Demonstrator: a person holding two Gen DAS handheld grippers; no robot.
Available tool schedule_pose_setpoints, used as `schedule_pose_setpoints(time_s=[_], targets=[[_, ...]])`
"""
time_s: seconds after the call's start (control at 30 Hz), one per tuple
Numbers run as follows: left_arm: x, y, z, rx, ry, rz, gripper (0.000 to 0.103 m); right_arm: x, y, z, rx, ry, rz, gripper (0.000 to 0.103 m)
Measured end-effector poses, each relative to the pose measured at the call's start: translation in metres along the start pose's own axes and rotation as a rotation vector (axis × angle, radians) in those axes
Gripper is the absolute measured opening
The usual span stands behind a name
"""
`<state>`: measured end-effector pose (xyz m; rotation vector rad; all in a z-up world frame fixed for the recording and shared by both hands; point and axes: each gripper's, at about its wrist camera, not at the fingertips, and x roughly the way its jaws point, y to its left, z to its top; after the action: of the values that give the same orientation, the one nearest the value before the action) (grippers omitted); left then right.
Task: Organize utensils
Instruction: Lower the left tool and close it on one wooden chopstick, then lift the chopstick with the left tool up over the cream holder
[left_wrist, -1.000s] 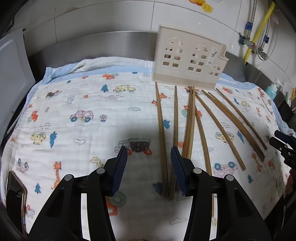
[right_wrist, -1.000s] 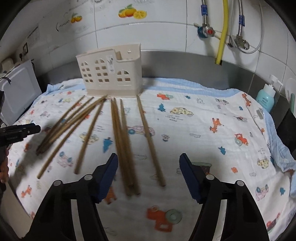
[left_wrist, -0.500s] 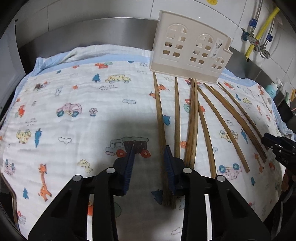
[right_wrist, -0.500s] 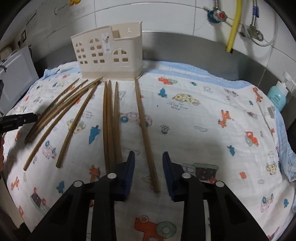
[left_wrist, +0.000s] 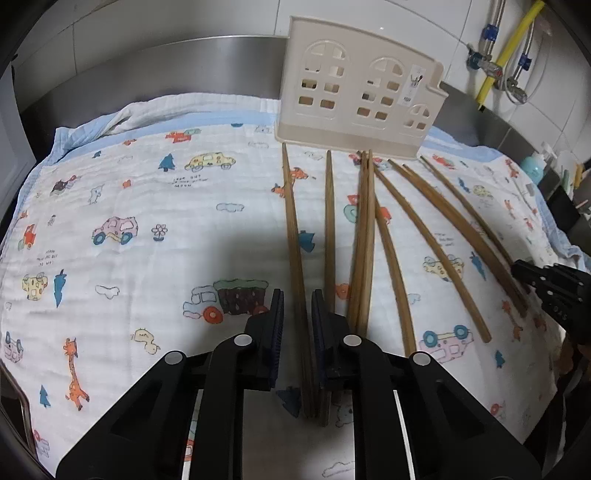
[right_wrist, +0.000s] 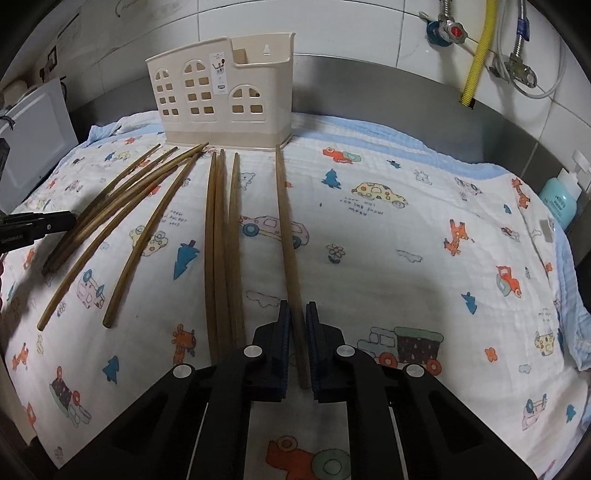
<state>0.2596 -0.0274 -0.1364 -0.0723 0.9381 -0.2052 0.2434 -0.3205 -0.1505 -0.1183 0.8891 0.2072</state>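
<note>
Several brown wooden chopsticks lie side by side on a cartoon-print cloth, in front of a cream house-shaped utensil holder (left_wrist: 360, 99) (right_wrist: 225, 98). In the left wrist view my left gripper (left_wrist: 297, 325) straddles the leftmost chopstick (left_wrist: 291, 229) near its close end. Its jaws are closing, and a small gap still shows beside the stick. In the right wrist view my right gripper (right_wrist: 297, 332) is shut on the lone rightmost chopstick (right_wrist: 286, 229), with both pads against it close to the cloth.
The cloth (left_wrist: 147, 206) covers a steel counter with a raised back edge and a tiled wall with pipes. A blue bottle (right_wrist: 561, 203) stands at the far right. Another black gripper tip shows at the right edge (left_wrist: 546, 291) and at the left edge (right_wrist: 37, 229).
Both grippers' jaws have narrowed from wide apart to closely flanking one chopstick each. The right gripper has also sunk toward the cloth. The chopsticks have not shifted.
</note>
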Motion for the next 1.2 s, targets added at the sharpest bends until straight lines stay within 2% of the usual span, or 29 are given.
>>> schedule_pose_setpoints(time_s=[0.4, 0.53, 0.6, 0.7, 0.9, 1.03, 1.2], targets=[[0.007, -0.003, -0.002, 0.009, 0.025, 0.022, 0.012, 0.001, 0.004, -0.001, -0.011, -0.009, -0.021, 0.009], [0.008, -0.007, -0.001, 0.043, 0.027, 0.040, 0.012, 0.001, 0.005, -0.001, -0.019, -0.016, -0.032, 0.008], [0.007, -0.007, 0.000, 0.046, 0.029, 0.045, 0.007, -0.003, 0.005, -0.001, -0.009, -0.020, -0.028, 0.007], [0.001, -0.001, 0.002, 0.015, 0.024, 0.021, 0.006, -0.013, 0.008, -0.001, -0.002, -0.041, -0.035, 0.007], [-0.029, -0.004, 0.003, 0.050, -0.043, 0.021, 0.006, -0.052, 0.014, 0.008, 0.003, -0.122, -0.047, 0.007], [-0.055, 0.000, 0.006, 0.049, -0.116, 0.014, 0.006, -0.080, 0.018, 0.018, 0.002, -0.184, -0.050, 0.007], [-0.081, 0.001, 0.012, 0.051, -0.189, -0.027, 0.006, -0.110, 0.023, 0.036, 0.001, -0.248, -0.036, 0.007]])
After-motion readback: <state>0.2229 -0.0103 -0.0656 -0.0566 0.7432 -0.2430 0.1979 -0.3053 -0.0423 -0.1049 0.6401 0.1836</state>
